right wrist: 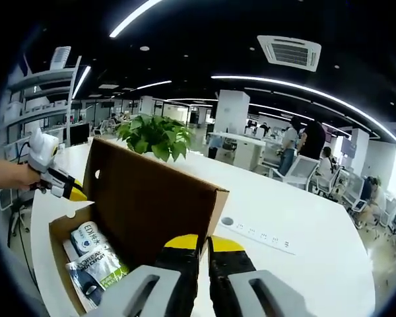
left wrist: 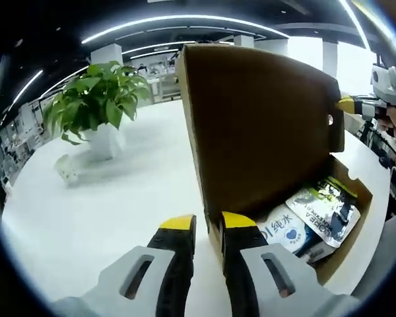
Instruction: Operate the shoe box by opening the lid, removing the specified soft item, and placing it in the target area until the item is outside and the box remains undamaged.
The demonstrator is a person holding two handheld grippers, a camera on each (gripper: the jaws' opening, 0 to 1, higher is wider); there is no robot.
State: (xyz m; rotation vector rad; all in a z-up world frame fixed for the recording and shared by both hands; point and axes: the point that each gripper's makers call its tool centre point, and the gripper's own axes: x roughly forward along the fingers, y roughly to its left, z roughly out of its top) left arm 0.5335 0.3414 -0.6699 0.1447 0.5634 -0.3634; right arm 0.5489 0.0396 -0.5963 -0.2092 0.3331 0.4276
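Overhead, long strip lights cross a dark office ceiling above a broad white table (left wrist: 86,218) carrying a potted plant (left wrist: 96,99) and power strip (right wrist: 257,234). Centrally stands the shoe box (right wrist: 59,244), its lid (left wrist: 257,132) raised upright, soft packets (left wrist: 317,211) inside. Left gripper (left wrist: 208,224) and right gripper (right wrist: 203,243) each pinch the lid's edge between narrow jaws.

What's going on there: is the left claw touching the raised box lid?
Touching. The left gripper view shows the left claw closed over the near edge of the lid, a yellow tip pressing each side of the cardboard.
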